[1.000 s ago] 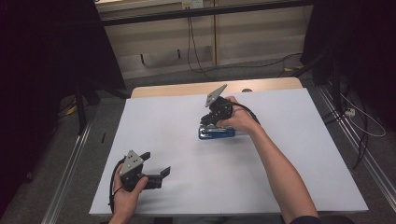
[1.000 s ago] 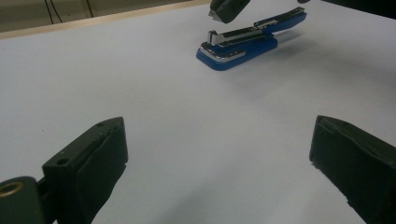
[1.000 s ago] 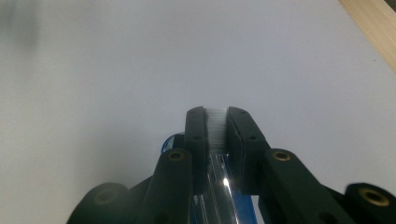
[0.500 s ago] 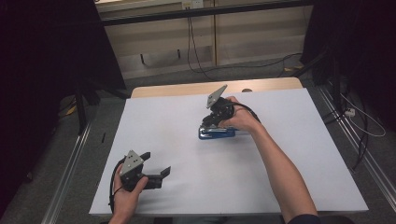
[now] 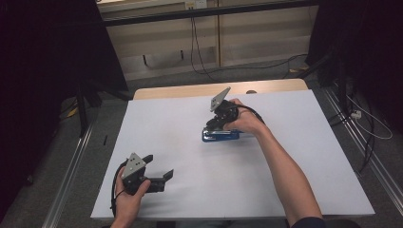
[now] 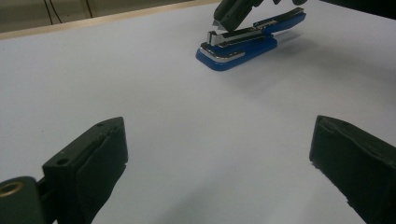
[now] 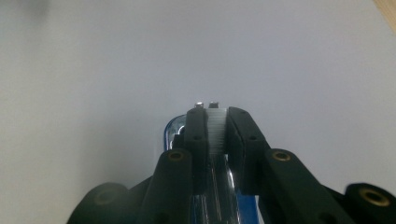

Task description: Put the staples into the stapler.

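A blue stapler (image 5: 221, 137) lies near the middle of the white table (image 5: 294, 114), its blue top (image 6: 281, 20) swung up and the metal magazine (image 6: 233, 38) exposed. My right gripper (image 5: 213, 125) tilts down over the stapler's front end. Its jaws are shut on a thin ribbed strip of staples (image 7: 215, 130), held just above the magazine. The left gripper view shows the right gripper's tip (image 6: 223, 19) at the stapler's front. My left gripper (image 5: 159, 166) rests near the table's front left corner, open, with nothing between its pads (image 6: 100, 154).
A bare wooden strip (image 5: 190, 90) runs along the table's far edge. Beyond it hang cables (image 5: 195, 42) in front of a low wall. Metal rails (image 5: 71, 166) flank both sides of the table, with loose cable (image 5: 366, 123) on the floor at right.
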